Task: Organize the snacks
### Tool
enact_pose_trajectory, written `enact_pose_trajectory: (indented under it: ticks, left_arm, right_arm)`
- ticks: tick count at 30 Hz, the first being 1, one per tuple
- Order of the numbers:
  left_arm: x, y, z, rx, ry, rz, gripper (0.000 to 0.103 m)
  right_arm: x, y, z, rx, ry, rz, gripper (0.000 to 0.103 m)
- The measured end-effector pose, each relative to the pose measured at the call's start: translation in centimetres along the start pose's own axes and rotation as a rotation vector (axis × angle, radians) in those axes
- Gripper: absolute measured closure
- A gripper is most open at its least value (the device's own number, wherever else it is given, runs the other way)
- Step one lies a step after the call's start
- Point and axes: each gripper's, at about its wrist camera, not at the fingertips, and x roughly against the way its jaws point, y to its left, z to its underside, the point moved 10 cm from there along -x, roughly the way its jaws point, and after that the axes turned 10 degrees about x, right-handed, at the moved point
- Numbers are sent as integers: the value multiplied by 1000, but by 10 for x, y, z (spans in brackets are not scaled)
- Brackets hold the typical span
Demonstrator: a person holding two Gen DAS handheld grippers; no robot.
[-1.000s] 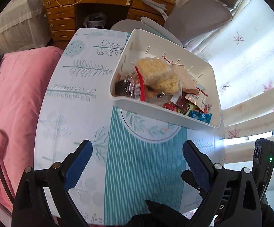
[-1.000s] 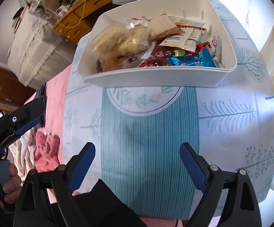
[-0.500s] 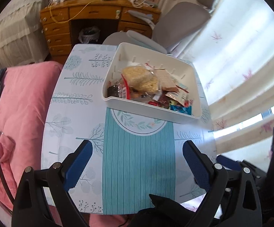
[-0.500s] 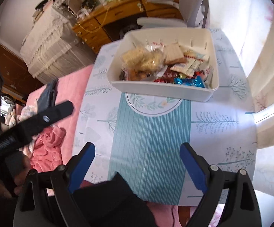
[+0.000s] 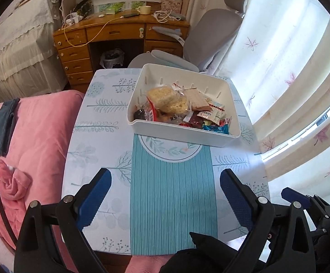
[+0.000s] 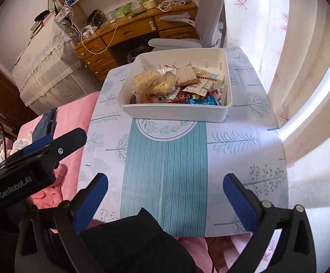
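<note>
nearest in both views are the claws themselves. the left claw point(image 5: 165, 195) is spread wide with nothing between its blue pads, and the right claw point(image 6: 165, 198) is released too, empty. both hang above the near edge of the bench point(image 5: 92, 150), over its teal striped runner point(image 5: 171, 195). in the right view the left claw's body shows at the left, over the pink bed point(image 6: 74, 109).

what has changed: a second ago both claws were close in on the tub, which filled the upper half of each view. now they have drawn back and risen, so the whole bench top and the room behind come into sight. no snack has left with them.

farther on, the white tub point(image 5: 183, 134) sits at the far end of the bench, its near wall on the runner's round motif. the snacks point(image 5: 181, 107) are all inside it, heaped: a clear bag of pale cakes point(image 5: 167, 97) on top at the left, small red and blue packets at the right front corner. no loose snack lies on the cloth.

beyond stand a grey chair point(image 5: 212, 29) and a wooden desk point(image 5: 110, 31).

judging by this retreat with open, empty claws and everything gathered in the tub, the task looks finished or nearly so.
</note>
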Motion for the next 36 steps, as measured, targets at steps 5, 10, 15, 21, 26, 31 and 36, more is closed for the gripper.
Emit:
enact_pose_trajectory:
  ticks: [5, 10, 15, 21, 26, 31, 36]
  left_arm:
    - [5, 7, 2, 11, -14, -17, 1]
    - [8, 12, 3, 27, -15, -26, 1]
    - [8, 10, 9, 36, 3, -23, 1]
    - [13, 10, 14, 50, 2, -39, 1]
    - [16, 10, 19, 66, 9, -47, 1]
    - [23, 13, 16, 74, -17, -63, 1]
    - [26, 12, 15, 70, -29, -66, 1]
  right_arm:
    - [6, 2, -1, 2, -15, 14, 0]
    - [5, 8, -2, 27, -16, 15, 0]
    - [8, 9, -2, 31, -17, 24, 0]
    - [10, 9, 0, 44, -14, 19, 0]
    - [16, 7, 3, 53, -15, 19, 0]
    - [19, 11, 1, 60, -33, 9, 0]
    - [21, 12, -1, 60, -46, 6, 0]
